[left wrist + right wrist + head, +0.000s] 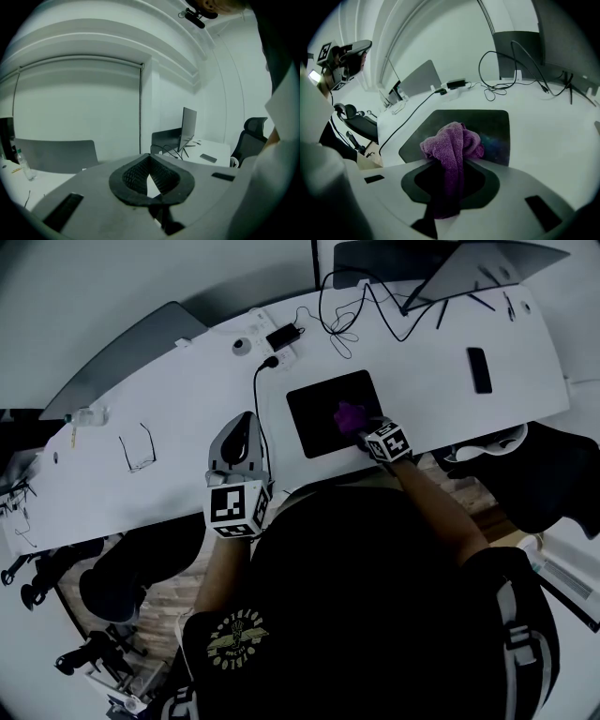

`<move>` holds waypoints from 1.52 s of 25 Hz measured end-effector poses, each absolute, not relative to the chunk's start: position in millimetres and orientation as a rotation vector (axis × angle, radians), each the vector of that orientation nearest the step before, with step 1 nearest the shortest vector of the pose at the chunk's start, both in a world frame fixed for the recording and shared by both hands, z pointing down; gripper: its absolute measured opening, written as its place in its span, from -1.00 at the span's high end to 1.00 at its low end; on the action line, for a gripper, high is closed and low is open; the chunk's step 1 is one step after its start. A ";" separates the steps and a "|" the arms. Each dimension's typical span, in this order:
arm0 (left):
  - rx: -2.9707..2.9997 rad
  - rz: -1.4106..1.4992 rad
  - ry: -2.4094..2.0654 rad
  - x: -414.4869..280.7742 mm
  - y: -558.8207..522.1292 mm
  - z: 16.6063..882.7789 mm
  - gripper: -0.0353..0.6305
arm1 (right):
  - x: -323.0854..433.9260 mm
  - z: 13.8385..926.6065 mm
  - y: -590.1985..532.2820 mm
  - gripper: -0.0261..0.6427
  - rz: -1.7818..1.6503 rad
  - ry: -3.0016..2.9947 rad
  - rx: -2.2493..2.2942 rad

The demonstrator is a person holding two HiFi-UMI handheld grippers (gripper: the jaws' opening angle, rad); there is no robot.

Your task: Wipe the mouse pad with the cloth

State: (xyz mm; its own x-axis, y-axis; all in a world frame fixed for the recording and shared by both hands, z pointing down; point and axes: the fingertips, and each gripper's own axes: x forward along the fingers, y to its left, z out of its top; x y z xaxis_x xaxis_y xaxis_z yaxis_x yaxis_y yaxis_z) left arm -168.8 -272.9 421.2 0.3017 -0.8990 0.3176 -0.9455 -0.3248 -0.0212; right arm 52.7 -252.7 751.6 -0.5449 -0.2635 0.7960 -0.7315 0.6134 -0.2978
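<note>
A black mouse pad [323,418] lies on the white desk [441,399] in front of me. A bunched purple cloth [349,415] rests on its near right part. My right gripper [372,430] is shut on that cloth; in the right gripper view the cloth [452,140] bulges out past the jaws over the pad [494,124]. My left gripper [241,427] hovers above the desk left of the pad, apart from it. In the left gripper view its jaws [150,161] meet at the tips with nothing between them.
A black cable [257,399] runs from the power strip [281,338] down past the left gripper. Glasses [139,448] lie at the left, a phone [479,369] at the right. Tangled cables [342,315] and a monitor [487,263] stand behind the pad.
</note>
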 end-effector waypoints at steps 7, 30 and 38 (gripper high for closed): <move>2.377 0.381 -1.761 -148.1 -273.3 416.2 0.89 | 87.8 753.8 -260.6 0.67 0.821 -2.087 0.793; 2.337 0.309 -1.998 -159.4 -279.8 359.8 0.89 | 103.1 619.8 -304.5 0.67 0.719 -2.398 0.830; 2.389 0.234 -2.033 -157.8 -276.9 319.5 0.89 | 89.3 500.3 -320.3 0.67 0.545 -2.646 0.877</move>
